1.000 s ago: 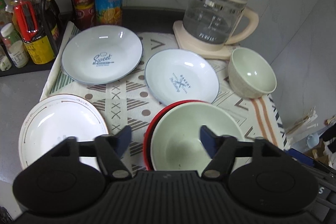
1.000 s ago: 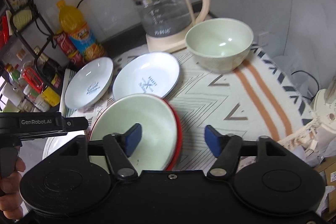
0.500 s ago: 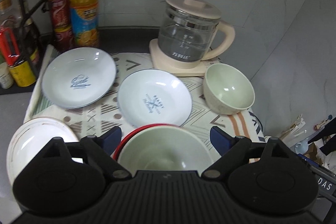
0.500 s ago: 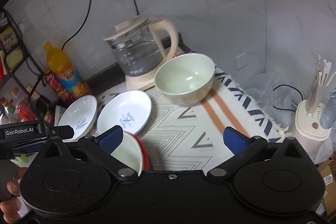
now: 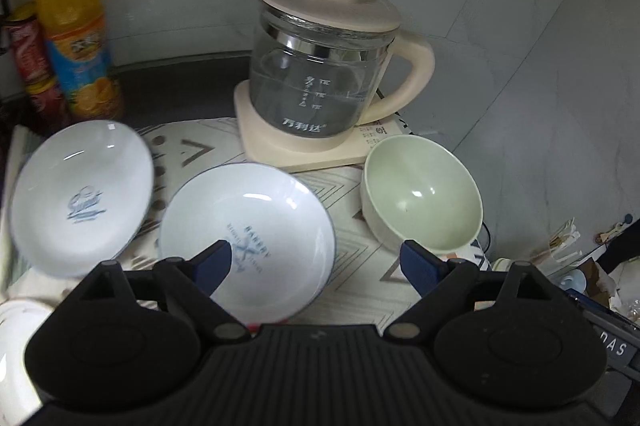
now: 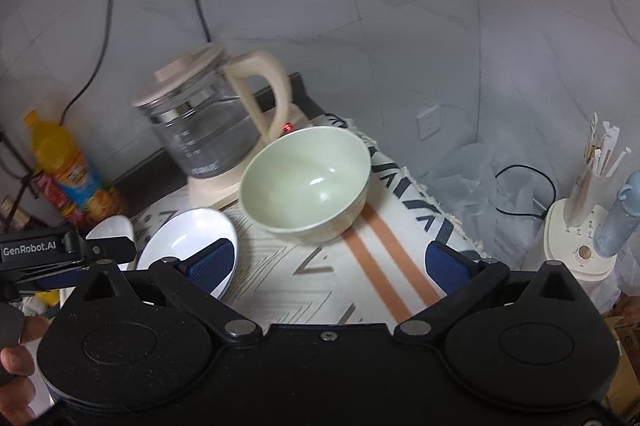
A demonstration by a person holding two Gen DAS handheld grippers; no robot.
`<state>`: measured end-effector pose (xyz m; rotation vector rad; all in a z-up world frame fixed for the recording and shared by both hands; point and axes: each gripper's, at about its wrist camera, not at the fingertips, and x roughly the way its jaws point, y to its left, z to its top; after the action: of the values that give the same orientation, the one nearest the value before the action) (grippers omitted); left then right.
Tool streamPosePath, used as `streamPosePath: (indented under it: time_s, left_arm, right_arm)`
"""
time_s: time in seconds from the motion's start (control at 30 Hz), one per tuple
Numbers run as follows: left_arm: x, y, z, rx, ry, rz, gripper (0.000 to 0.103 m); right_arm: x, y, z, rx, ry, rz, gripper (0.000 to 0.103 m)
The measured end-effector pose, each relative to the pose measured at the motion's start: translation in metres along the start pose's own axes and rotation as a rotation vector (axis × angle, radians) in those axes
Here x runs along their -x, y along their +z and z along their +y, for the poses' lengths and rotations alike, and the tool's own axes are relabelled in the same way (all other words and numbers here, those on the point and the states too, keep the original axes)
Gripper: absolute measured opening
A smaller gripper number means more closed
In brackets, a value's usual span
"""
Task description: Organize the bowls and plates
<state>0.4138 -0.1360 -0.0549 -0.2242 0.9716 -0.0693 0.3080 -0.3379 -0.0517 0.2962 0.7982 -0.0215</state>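
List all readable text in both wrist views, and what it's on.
"GenRobot.AI": left gripper, its body as seen from the right wrist view.
"Sweet": left white plate; the line under it is blurred.
"DAS": dark box, cut off at the frame edge.
Middle plate: crossed logo, lettering too blurred.
Kettle: brand characters and scale marks, not legible.
Juice bottle and red can: labels blurred.

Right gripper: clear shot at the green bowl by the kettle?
Probably yes. The right gripper is open and empty, the green bowl sits just ahead on the mat with nothing between; the kettle crowds only its far side.
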Motion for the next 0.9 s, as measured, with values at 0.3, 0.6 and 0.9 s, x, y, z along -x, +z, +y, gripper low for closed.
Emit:
streamPosePath:
  time_s: [0.3, 0.6, 0.9]
  left_arm:
    - [-0.053, 0.025, -0.012, -0.03, -0.066, 0.022, 0.087]
    - [-0.101, 0.04, -0.02, -0.037, -0.107, 0.079, 0.065]
    - [-0.135, 0.04, -0.024, -0.047, -0.128, 0.137, 0.043]
  right_arm:
    - [-0.042, 0.018, -0.007, -0.009, -0.044, 0.01, 0.095]
    - [-0.08, 0.028, -0.011, -0.043, -0.045, 0.053, 0.069]
    - [-0.112, 0.025, -0.014, -0.085, -0.059, 0.118, 0.051]
